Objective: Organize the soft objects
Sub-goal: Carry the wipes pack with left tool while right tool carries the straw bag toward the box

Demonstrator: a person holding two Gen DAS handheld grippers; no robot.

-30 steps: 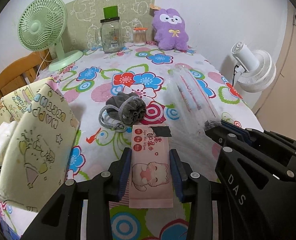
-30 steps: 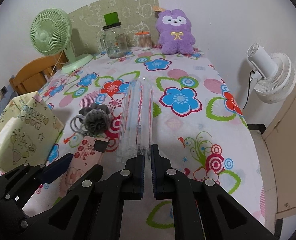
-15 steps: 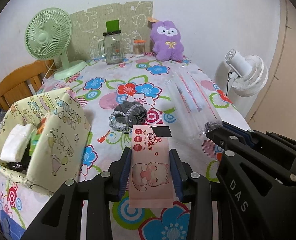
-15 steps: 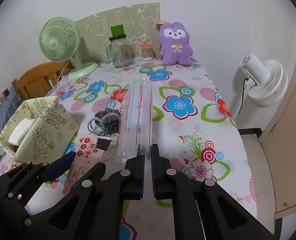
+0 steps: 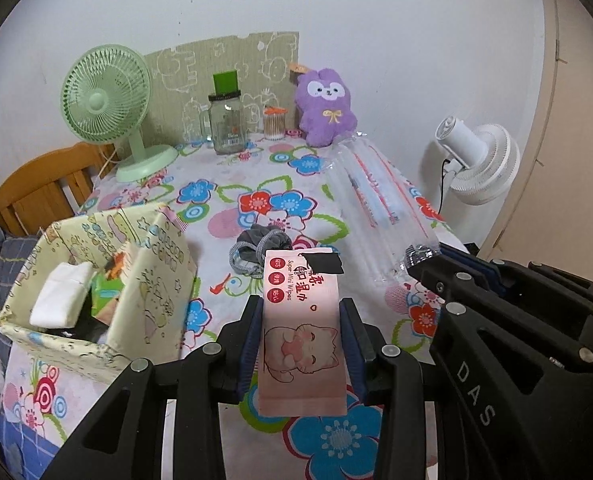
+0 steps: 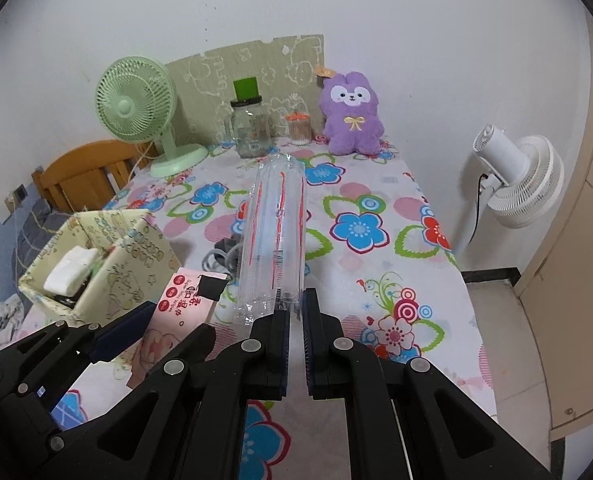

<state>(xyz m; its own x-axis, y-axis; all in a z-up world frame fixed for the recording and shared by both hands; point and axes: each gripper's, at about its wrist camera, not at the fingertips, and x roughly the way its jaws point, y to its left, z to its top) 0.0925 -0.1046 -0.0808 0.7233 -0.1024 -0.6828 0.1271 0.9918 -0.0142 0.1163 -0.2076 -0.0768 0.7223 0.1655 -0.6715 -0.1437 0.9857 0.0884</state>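
Both grippers have risen and drawn back from the worktop since a second ago, so more of the flowered tablecloth (image 5: pixel 256 184) and the open top of the pale yellow cartoon-print fabric box (image 5: pixel 152 276) now show below them. The left gripper (image 5: pixel 301 332) is held roughly level, its fingers clamped on the two long sides of a pink wet-wipes packet with a cat drawing (image 5: pixel 301 320), which hangs in the air with its black flap end pointing away. The right gripper (image 6: pixel 294 320) sits close beside it on the right, fingers pressed nearly together on the crimped end of a long clear plastic sleeve with red stripes (image 6: pixel 274 240), and the sleeve sticks out forward over the cloth. A grey drawstring pouch (image 5: pixel 256 246) lies on the cloth just past the packet. From the left wrist view the inside of the box is plain: a folded white cloth (image 5: pixel 62 294) and something green beside it. The right wrist view shows the box only from its far side, but it takes in the floor and the cream cabinet door (image 6: pixel 576 240) by the white fan (image 6: pixel 516 176). At the back stand a green fan (image 5: pixel 108 100), a glass jar (image 5: pixel 226 124) and a purple plush toy (image 5: pixel 324 108).
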